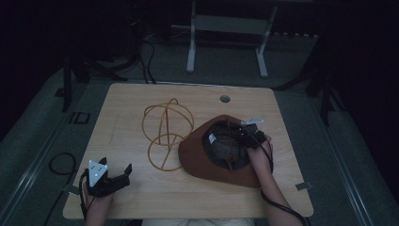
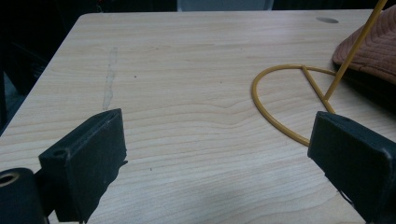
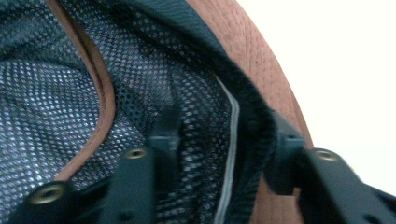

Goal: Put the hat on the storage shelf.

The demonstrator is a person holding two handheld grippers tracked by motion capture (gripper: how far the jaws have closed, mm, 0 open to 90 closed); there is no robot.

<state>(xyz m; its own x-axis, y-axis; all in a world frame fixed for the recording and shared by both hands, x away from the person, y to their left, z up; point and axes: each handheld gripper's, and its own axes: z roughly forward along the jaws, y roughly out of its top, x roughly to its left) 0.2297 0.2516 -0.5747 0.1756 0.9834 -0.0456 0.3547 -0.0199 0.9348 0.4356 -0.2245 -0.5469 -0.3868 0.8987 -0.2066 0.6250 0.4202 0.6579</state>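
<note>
Right gripper (image 1: 245, 134) apparently clamped on brown hat (image 1: 197, 157) rim, label unreadable; left gripper (image 1: 115, 172) jaws apart.

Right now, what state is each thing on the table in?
Brown hat: upside down, lining up, flat on the table.
Yellow wire frame: upright, untouched, beside the hat.
Right tongs: around the hat's inner edge, one jaw inside, one outside.
Left tongs: open, empty.

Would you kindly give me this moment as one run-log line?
right tongs: astride hat edge, one jaw inside, one outside | left tongs: open, nothing held, on table | wire stand: beside hat
</note>
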